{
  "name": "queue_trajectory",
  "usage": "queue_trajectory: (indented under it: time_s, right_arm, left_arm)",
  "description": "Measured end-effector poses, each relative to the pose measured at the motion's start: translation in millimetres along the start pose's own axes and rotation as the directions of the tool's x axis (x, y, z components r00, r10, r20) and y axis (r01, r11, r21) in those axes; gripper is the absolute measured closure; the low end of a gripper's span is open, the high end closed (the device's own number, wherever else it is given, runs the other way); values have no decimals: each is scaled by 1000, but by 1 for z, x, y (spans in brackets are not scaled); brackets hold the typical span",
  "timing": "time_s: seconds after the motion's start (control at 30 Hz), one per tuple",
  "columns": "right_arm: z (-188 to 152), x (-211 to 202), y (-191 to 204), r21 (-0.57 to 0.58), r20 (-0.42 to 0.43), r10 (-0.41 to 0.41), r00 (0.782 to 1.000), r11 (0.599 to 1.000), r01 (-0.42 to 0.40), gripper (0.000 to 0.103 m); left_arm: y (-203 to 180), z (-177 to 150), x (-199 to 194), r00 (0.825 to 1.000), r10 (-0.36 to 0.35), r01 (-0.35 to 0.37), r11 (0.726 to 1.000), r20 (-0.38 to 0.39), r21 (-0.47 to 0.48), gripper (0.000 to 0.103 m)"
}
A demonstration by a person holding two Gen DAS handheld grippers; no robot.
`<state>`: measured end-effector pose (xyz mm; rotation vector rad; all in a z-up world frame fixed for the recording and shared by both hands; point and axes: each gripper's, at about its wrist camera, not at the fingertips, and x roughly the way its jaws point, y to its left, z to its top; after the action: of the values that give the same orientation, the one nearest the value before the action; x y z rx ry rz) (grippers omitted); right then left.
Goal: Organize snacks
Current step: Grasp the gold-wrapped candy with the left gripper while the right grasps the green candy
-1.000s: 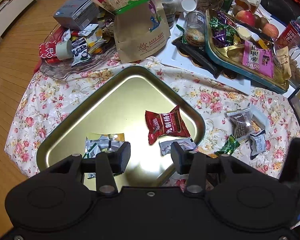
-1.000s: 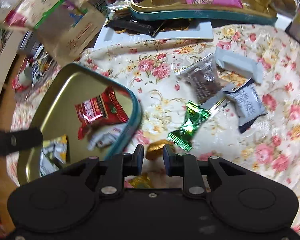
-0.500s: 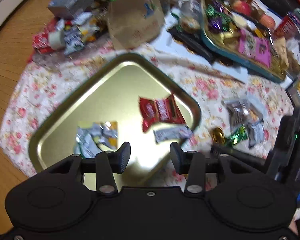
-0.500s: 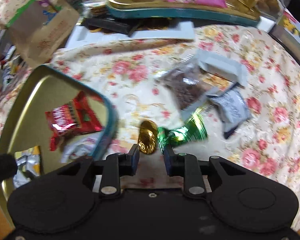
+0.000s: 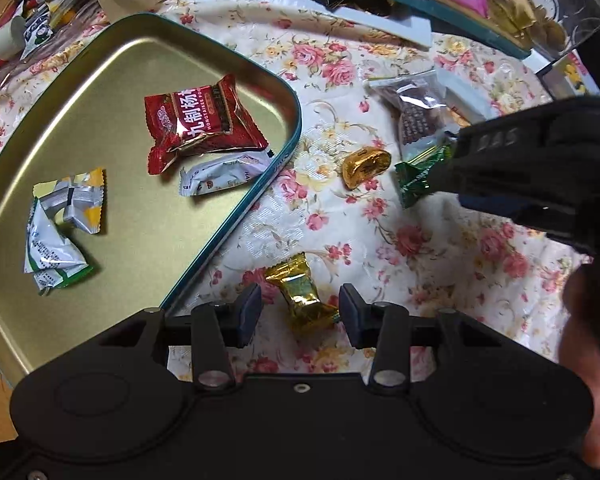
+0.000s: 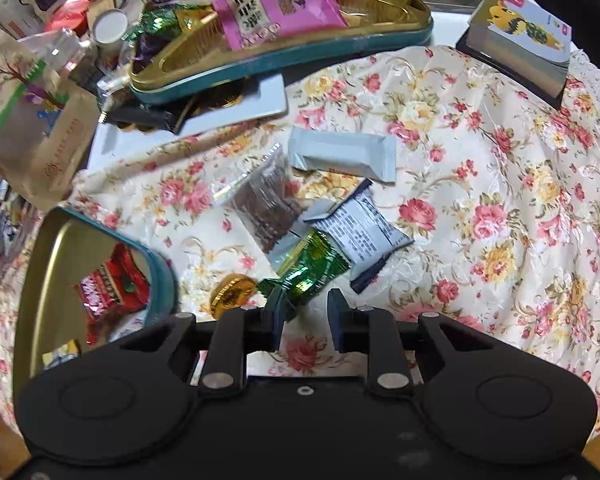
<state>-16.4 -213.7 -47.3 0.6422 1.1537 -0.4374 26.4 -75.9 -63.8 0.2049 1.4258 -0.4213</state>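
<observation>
My left gripper has its jaws apart astride a gold-wrapped candy lying untouched on the floral worktop beside the gold tin tray, while my right gripper's nearly closed jaws pinch a green-wrapped candy.

- Two gold trays: near one, far one.
- Four wrapped snacks in the near tray, one of them red.
- Two gold-foil sweets on the cloth.
- One green sweet.
</observation>
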Motion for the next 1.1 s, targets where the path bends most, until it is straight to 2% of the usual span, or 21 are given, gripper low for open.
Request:
queue_trajectory:
  time_s: [0.17,0.2,0.23,0.27,0.33,0.5,0.73,0.8,0.9,1.0,1.1]
  right_arm:
    - [8,0,1,24,4,56,998,998,-56,76]
    - [9,2,2,25,0,58,998,998,-58,75]
    - [9,6,6,30,-5,57,998,998,-57,75]
    - [9,9,8,40,-9,54,998,998,-54,75]
    - [9,12,10,53,-11,66,998,996,-65,75]
    - [16,20,16,63,-41,146,988,988,-143,75]
    - [21,51,9,188,-140,249,958,957,-222,75]
    - [20,60,4,223,-158,254,954,951,-216,79]
    - [25,62,7,228,-142,258,956,948,-222,79]
    - [26,60,14,182,-121,234,965,961,-210,79]
    - [26,57,32,72,-106,175,979,983,-168,79]
  left_arm:
    - [-1,4,14,1000,24,-24,999,-6,-24,53]
    - [-1,5,16,1000,26,-26,999,-3,-31,55]
    - [-1,5,19,1000,25,-25,999,-2,-39,66]
    - [-1,6,21,1000,27,-27,999,-12,-41,70]
    - [-2,7,19,1000,15,-16,999,-7,-47,72]
    - [3,-1,15,999,-27,24,997,-42,-73,72]
    - [21,-22,6,997,-36,31,996,-70,-81,72]
    - [24,-24,4,997,-40,34,996,-72,-77,72]
    - [28,-26,1,996,-41,35,996,-78,-76,72]
    - [29,-28,-1,996,-37,31,997,-82,-75,72]
    - [27,-22,-1,996,-31,26,998,-81,-61,72]
